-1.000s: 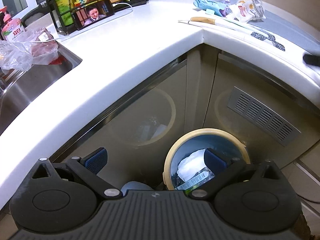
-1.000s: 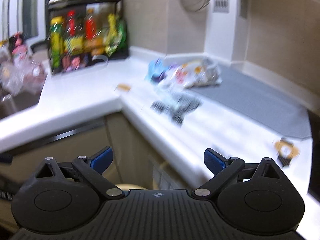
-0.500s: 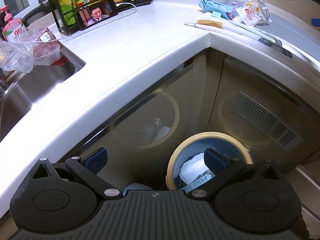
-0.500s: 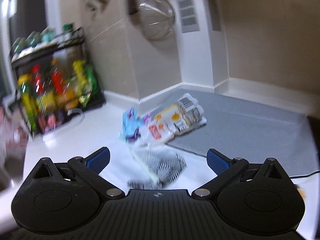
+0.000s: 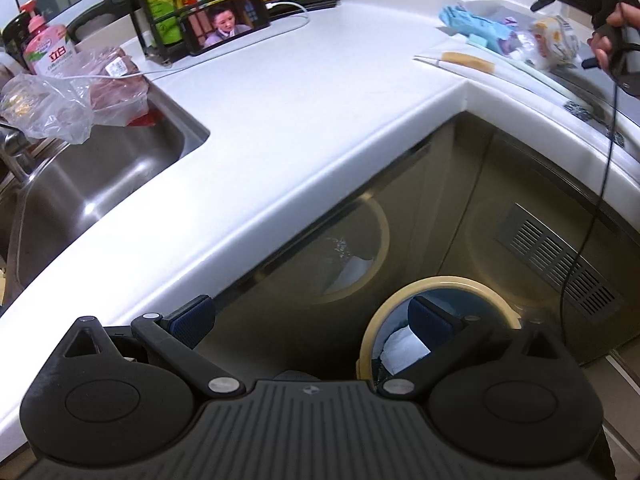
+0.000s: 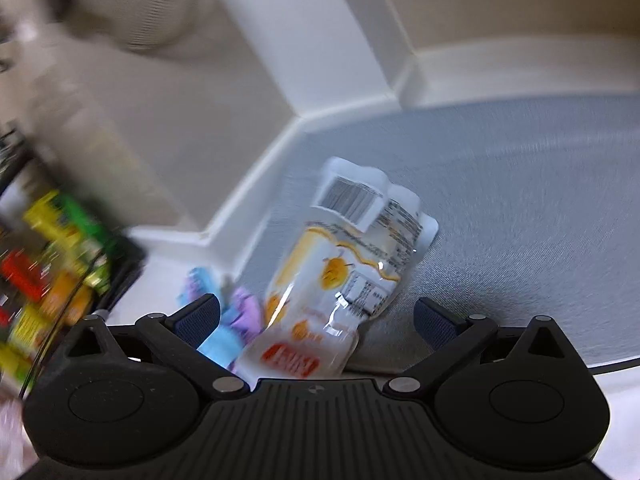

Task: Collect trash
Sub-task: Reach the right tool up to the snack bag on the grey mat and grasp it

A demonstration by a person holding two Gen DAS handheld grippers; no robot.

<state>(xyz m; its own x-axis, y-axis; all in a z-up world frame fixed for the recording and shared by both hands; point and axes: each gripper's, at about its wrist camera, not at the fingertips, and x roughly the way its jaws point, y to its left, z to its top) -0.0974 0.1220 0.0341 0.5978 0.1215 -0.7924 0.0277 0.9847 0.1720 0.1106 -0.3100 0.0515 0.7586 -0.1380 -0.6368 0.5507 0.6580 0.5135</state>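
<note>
My left claw (image 5: 312,318) stands wide open with nothing between its blue-padded fingers (image 5: 191,320), hanging out beyond the edge of the white L-shaped surface (image 5: 304,92) and looking down at the round bin with a cream rim and blue inside (image 5: 434,292) on the floor by the cabinet corner. White crumpled paper (image 5: 402,346) lies inside that bin, partly hidden behind my right-hand finger. My right claw (image 6: 316,318) is also spread wide and grips nothing; it hovers low over the crumpled white plastic snack pouch with orange print and a barcode label (image 6: 344,268), which lies at the edge of the grey mat (image 6: 520,200) in the far corner of the surface, its lower end between my open fingers without touching either. Just left of the pouch is a heap of light blue and purple plastic wrapping (image 6: 232,320), touching it; this view is blurred, so I cannot tell more of it. From the left camera I see the same pouch (image 5: 554,42) and the blue wrapping (image 5: 476,26) far off at the corner, with a hand (image 5: 608,36) holding the right claw's black body above them. A steel sink (image 5: 100,176) sits to the left, with a clear plastic bag (image 5: 52,104) draped at its rim.
</note>
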